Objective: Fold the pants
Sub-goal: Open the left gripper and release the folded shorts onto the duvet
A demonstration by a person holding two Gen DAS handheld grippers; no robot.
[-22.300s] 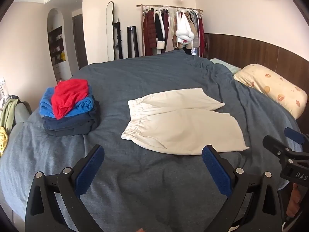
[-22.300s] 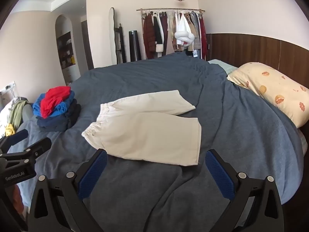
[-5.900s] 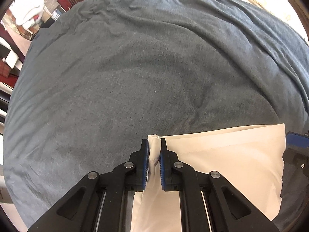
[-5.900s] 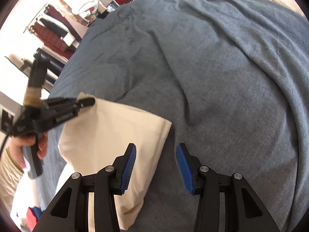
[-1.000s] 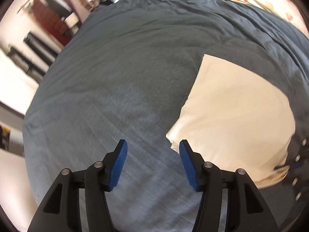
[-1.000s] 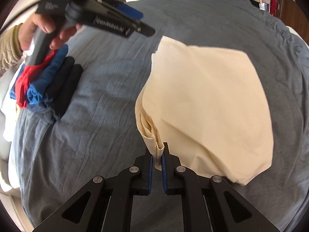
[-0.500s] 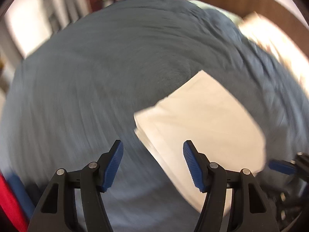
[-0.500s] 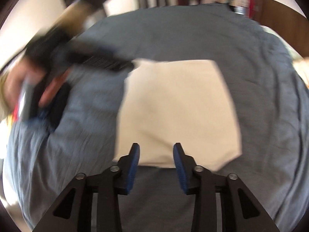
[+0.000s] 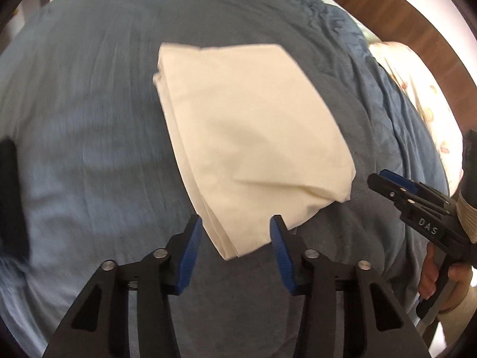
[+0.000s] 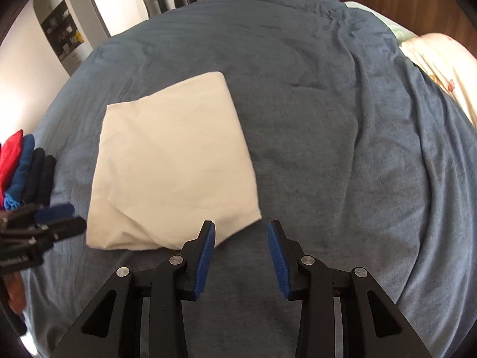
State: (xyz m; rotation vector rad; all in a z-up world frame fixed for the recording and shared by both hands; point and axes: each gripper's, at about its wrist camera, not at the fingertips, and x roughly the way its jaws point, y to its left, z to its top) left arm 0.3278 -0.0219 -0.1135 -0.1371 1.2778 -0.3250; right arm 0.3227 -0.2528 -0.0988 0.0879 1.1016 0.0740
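Both grippers: you've just let go; left gripper (image 9: 235, 226) narrowing, right gripper (image 10: 241, 232) reopened, nothing clamped.
pants (image 10: 173, 161): now a folded square on the duvet (image 10: 328, 119).
task: fold looks done.

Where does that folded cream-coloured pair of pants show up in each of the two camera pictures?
Left wrist view: the folded cream pants fill the middle, with the near corner low between the left claw tips.
Right wrist view: the pants lie left of centre, up and left of the right claw.
Shared landmark: the yellow patterned pillow at the right edge of both pictures.
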